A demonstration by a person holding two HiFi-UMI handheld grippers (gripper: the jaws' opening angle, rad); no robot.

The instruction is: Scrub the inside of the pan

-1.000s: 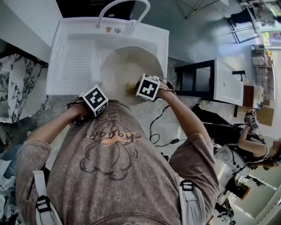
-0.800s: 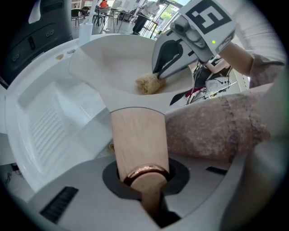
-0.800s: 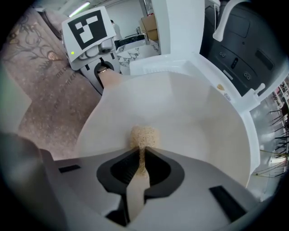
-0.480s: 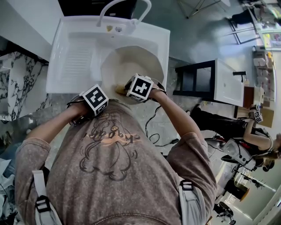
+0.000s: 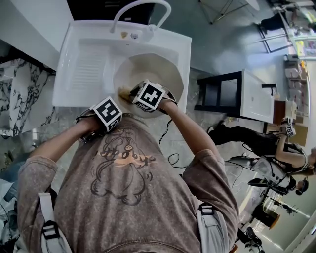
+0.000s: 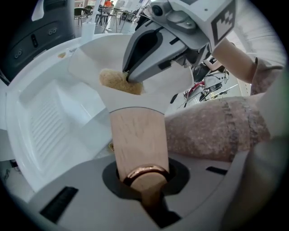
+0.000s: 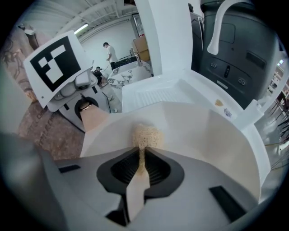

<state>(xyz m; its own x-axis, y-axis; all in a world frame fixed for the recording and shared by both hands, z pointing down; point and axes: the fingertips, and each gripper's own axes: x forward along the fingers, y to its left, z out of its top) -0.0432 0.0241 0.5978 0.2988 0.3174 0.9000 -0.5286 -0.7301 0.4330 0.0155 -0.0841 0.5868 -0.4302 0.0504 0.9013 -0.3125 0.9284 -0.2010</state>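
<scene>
A cream pan (image 5: 155,71) sits in the basin of the white sink (image 5: 74,94). My left gripper (image 5: 107,112) is shut on the pan's wooden handle (image 6: 137,140) at the near rim, and its jaws (image 6: 142,173) clamp the handle's end by a copper ring. My right gripper (image 5: 146,95) is shut on a tan scrub pad (image 7: 146,135). The pad (image 6: 115,81) presses against the pan's inner wall (image 7: 203,135) on the near-left side, close to the handle (image 7: 92,118).
A curved white faucet (image 5: 138,7) rises at the sink's far edge. A ribbed drainboard (image 5: 86,69) lies left of the basin, beside a marbled counter (image 5: 19,94). A black and white cabinet (image 5: 237,91) stands to the right, with floor cables (image 5: 173,148) and another person (image 5: 266,148).
My right gripper has slid left across the pan with the scrub pad, from the near-right side to the near-left wall. The left gripper has kept still on the handle.
</scene>
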